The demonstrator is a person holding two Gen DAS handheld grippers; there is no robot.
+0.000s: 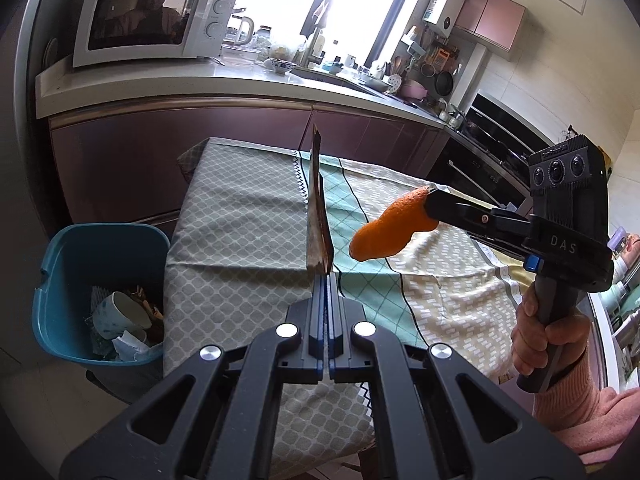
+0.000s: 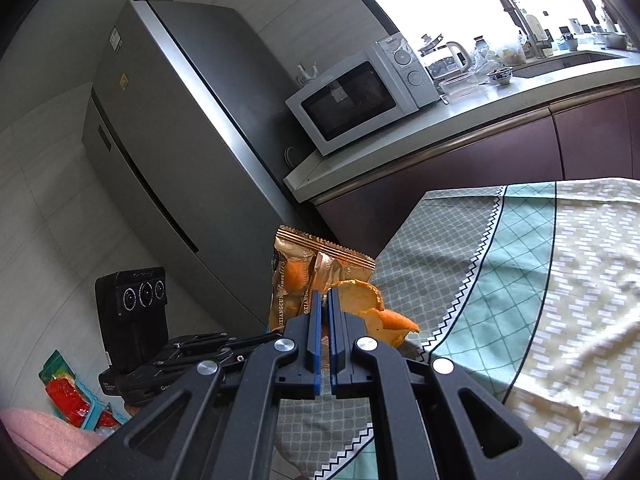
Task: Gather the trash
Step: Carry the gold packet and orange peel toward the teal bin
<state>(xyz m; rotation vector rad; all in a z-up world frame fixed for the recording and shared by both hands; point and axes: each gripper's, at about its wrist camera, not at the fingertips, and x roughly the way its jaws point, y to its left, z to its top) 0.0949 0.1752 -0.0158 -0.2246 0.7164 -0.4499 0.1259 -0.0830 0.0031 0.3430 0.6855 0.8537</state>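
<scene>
The orange peel [image 1: 382,226] hangs in the air over the worktop [image 1: 240,216], pinched at one end by the right gripper [image 1: 430,196], whose jaws are closed down to a thin gap on it. Just beside it, the gold snack wrapper [image 1: 318,208] stands on edge above the cloth, clamped at its bottom corner by the left gripper [image 1: 328,280], jaws closed nearly together.

The blue bin [image 1: 100,280] sits on the floor against the worktop's left edge, already holding a paper cup [image 1: 120,314] and scraps. Both loads have to travel left and down to it. The peel is held only by its tip and could tear or slip free on the way; the wrapper, gripped by a corner, may flop and catch the bin rim. The two grippers are close together, so one could knock the other's load.

A microwave [image 1: 152,20] and fridge [image 2: 168,140] stand well apart, behind.
</scene>
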